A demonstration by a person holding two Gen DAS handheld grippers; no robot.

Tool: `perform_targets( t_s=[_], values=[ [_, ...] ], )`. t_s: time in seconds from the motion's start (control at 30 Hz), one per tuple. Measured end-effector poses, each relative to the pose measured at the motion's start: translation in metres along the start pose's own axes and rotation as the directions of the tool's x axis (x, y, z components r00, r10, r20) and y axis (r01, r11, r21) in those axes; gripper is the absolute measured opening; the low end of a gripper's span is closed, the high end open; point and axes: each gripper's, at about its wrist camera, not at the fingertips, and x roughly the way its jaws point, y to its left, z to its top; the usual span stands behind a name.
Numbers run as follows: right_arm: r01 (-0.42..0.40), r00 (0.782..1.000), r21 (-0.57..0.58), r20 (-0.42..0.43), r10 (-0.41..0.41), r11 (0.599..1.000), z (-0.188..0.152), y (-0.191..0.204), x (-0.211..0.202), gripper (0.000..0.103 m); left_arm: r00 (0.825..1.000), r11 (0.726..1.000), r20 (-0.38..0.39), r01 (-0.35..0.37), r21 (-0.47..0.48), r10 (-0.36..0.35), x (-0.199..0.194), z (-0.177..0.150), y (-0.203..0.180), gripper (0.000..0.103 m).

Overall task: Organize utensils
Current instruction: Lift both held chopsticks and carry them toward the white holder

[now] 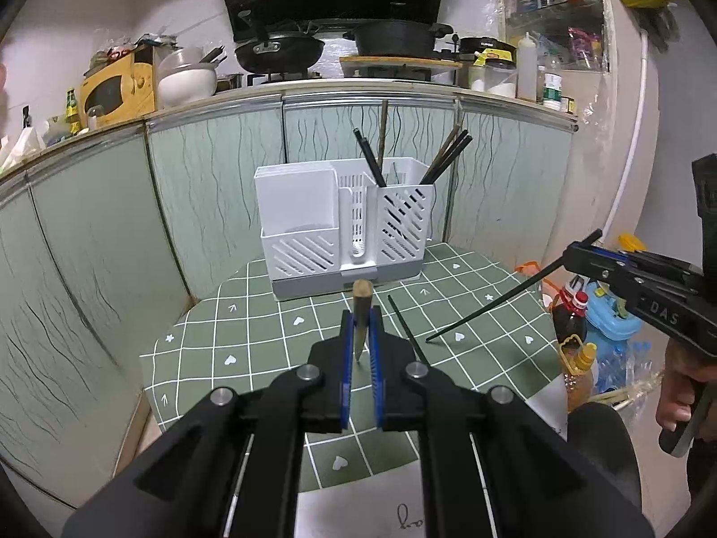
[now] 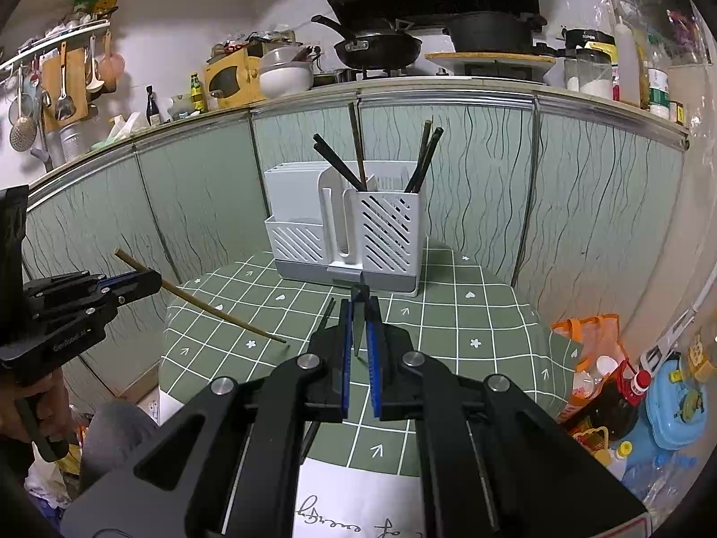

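On the desk (image 1: 251, 331) at the back stands a white rack (image 1: 343, 228) with several chopsticks already upright in its right slotted bin (image 2: 387, 233): some dark, some brown. So the job looks partly done. Left tool (image 1: 362, 336) is clamped on a brown chopstick (image 2: 201, 302), held off the desk, tip slanting down toward the cloth. Right tool (image 2: 360, 336) is clamped on a dark chopstick (image 1: 493, 307), also lifted and slanting, tip near the cloth. One more dark chopstick (image 1: 405, 329) lies flat on the desk between the two tools, not yet picked up. Left to do, I judge: drop both held sticks in the bin, then fetch the last one.

The desk wears a green grid cloth with small white hearts and arrows; a written paper sheet (image 2: 358, 511) sits at the near edge. Behind, pale green cabinet doors (image 1: 89, 233) with wavy lines under a counter holding a wok (image 1: 280, 51), pot and jars. Bottles (image 2: 618, 403) and bags crowd the floor at right.
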Motion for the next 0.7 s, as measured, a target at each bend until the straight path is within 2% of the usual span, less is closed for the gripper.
perform_targets(
  t_s=[0.4, 0.7],
  values=[
    [0.000, 1.000, -0.010, 0.001, 0.000, 1.000, 0.008, -0.002, 0.002, 0.006, 0.999, 1.000, -0.028, 0.021, 0.009, -0.021, 0.011, 0.007, 0.001, 0.008],
    [-0.012, 1.000, -0.019, 0.012, 0.012, 1.000, 0.039, -0.008, 0.004, 0.006, 0.998, 0.998, -0.010, 0.063, 0.032, -0.062, 0.011, 0.042, 0.006, 0.008]
  ],
)
